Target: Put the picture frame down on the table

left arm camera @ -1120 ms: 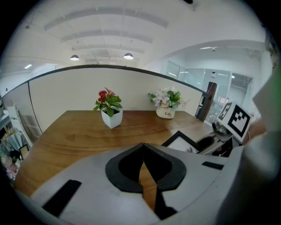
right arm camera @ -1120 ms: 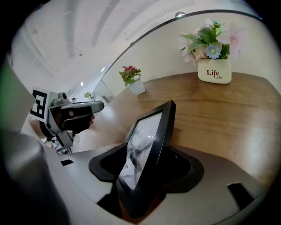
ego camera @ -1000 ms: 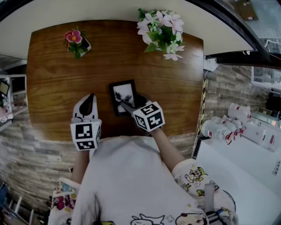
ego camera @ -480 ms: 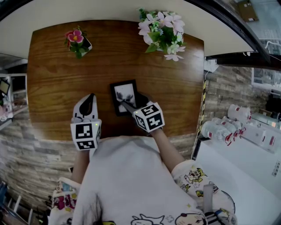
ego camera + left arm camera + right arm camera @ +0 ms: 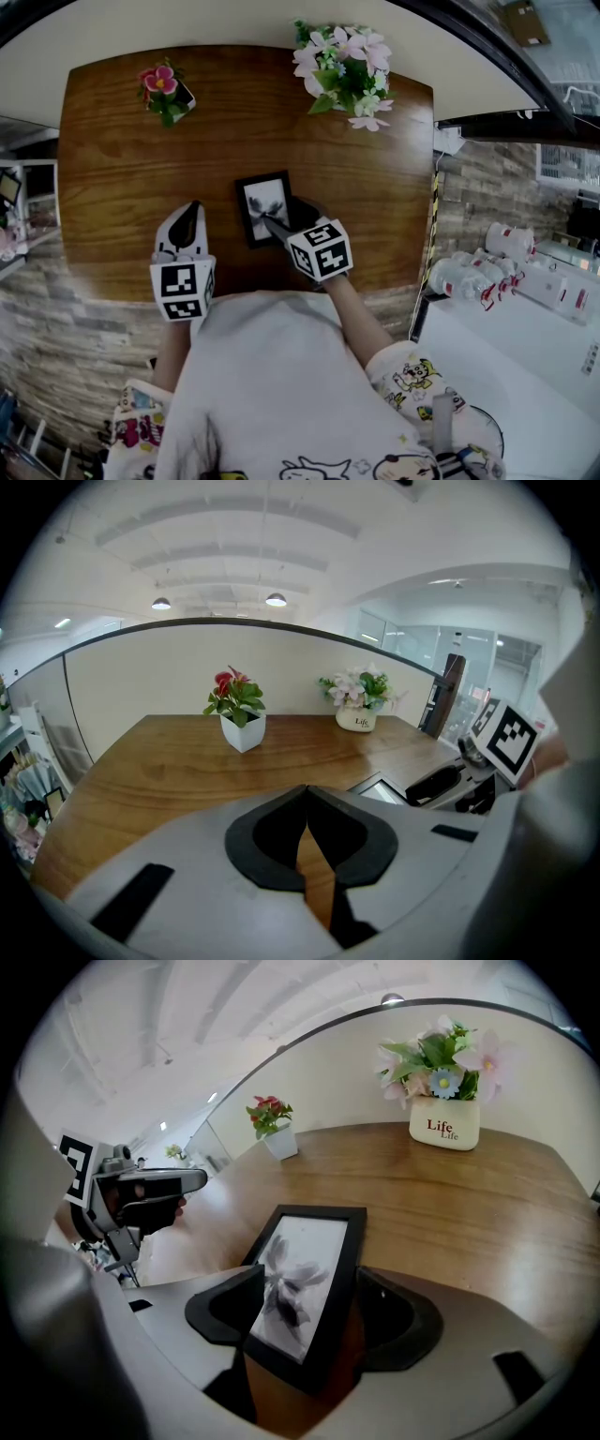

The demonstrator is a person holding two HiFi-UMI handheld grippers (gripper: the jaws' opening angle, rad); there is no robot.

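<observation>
Right gripper [image 5: 314, 1314] has just been opening its jaws since a second ago; the left gripper [image 5: 307, 829] has kept its place.

Between the right gripper's wide jaws is the near end of the picture frame [image 5: 305, 1283], each pad close beside a long edge. The frame's far end reaches away from the fingers onto the wooden table [image 5: 122, 178]. The left gripper's jaws meet at their tips with nothing between them, off to the frame's left. Beyond the fingers stand a small white pot of red flowers [image 5: 164, 91] and a larger pot of pink flowers [image 5: 345, 58] against a pale curved wall [image 5: 141, 682]. Only the right gripper view shows the frame's grey flower print. Only the left gripper view shows the ceiling lamps [image 5: 275, 600]. Only the head view shows bottles [image 5: 469, 277] on a white counter.
</observation>
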